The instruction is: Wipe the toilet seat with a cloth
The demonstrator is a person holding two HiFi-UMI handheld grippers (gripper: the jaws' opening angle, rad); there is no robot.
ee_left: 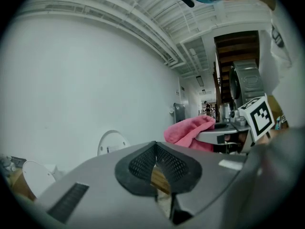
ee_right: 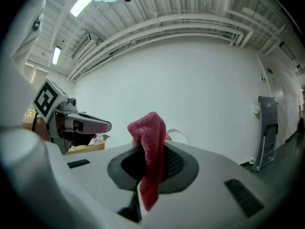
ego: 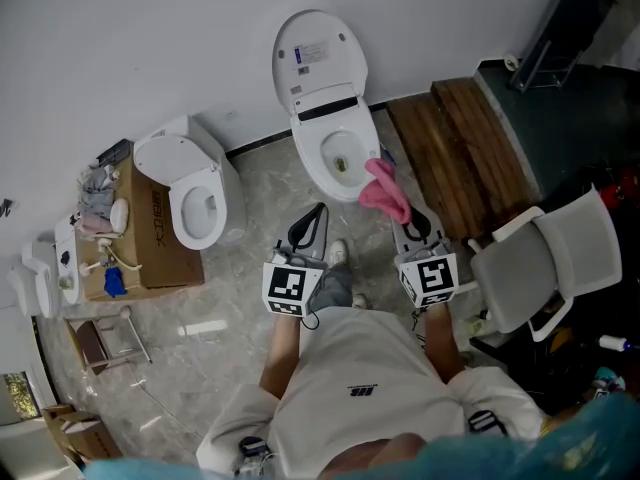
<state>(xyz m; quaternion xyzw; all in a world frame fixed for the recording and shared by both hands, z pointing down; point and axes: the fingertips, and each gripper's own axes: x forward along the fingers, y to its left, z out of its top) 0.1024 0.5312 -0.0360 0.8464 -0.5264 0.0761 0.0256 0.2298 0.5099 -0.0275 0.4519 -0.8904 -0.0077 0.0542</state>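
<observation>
The right tool (ego: 408,218) pinches the pink cloth (ego: 386,190) near the toilet seat (ego: 318,168), apparently ready to wipe; the left tool (ego: 311,226), pressed together and empty, stands aside.

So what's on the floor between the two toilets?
Nothing. In the head view, only bare marble floor lies between the small toilet by the box and the bigger toilet with its lid up.

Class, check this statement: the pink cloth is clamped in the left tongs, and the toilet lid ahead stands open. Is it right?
No. The right gripper view shows the pink cloth clamped in the right tongs, not the left tongs; the toilet lid does stand open.
</observation>
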